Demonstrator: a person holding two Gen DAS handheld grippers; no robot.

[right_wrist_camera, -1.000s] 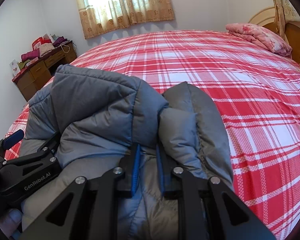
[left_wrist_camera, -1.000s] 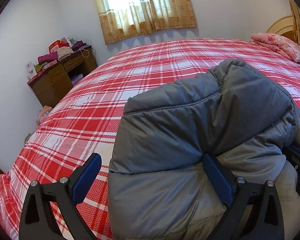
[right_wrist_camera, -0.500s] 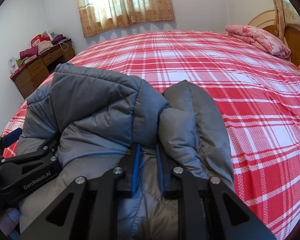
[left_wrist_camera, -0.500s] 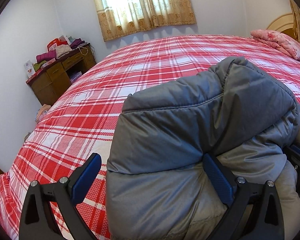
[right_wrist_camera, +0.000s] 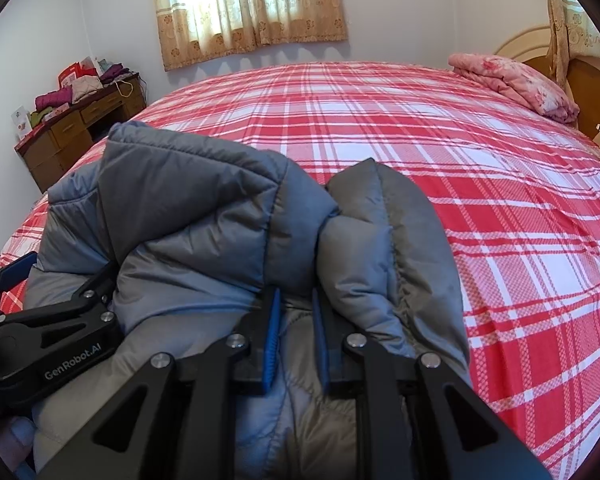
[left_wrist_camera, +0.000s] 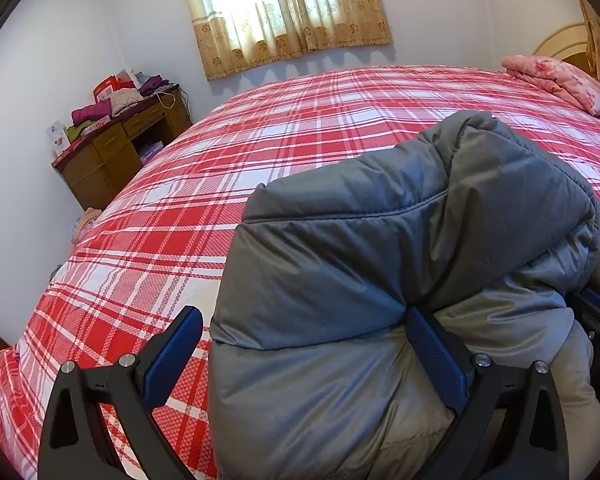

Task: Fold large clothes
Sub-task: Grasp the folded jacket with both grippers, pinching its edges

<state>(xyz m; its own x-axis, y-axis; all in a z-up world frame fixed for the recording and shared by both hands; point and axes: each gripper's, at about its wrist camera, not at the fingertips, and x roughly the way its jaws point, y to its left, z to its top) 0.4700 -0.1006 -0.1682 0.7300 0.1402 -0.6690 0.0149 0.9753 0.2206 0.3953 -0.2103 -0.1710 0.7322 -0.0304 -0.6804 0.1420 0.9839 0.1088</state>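
Observation:
A puffy grey padded jacket (left_wrist_camera: 380, 260) lies bunched at the near edge of the red plaid bed (left_wrist_camera: 300, 128). My left gripper (left_wrist_camera: 302, 320) stands wide open around the jacket's left part. Its right finger (left_wrist_camera: 432, 352) presses into the padding, while its left finger (left_wrist_camera: 172, 356) hangs over bare bedspread, clear of the cloth. My right gripper (right_wrist_camera: 296, 296) is shut on a fold of the jacket (right_wrist_camera: 204, 216), between a raised panel and a rolled sleeve-like part (right_wrist_camera: 388, 240). The left tool's black frame (right_wrist_camera: 56, 336) sits half under the cloth at the left.
A wooden desk (left_wrist_camera: 112, 160) piled with clothes stands by the left wall. A folded pink quilt (right_wrist_camera: 512, 80) lies at the bed's head, beside the wooden headboard (right_wrist_camera: 588, 80). A curtained window (left_wrist_camera: 284, 12) is behind. Open bedspread stretches beyond the jacket.

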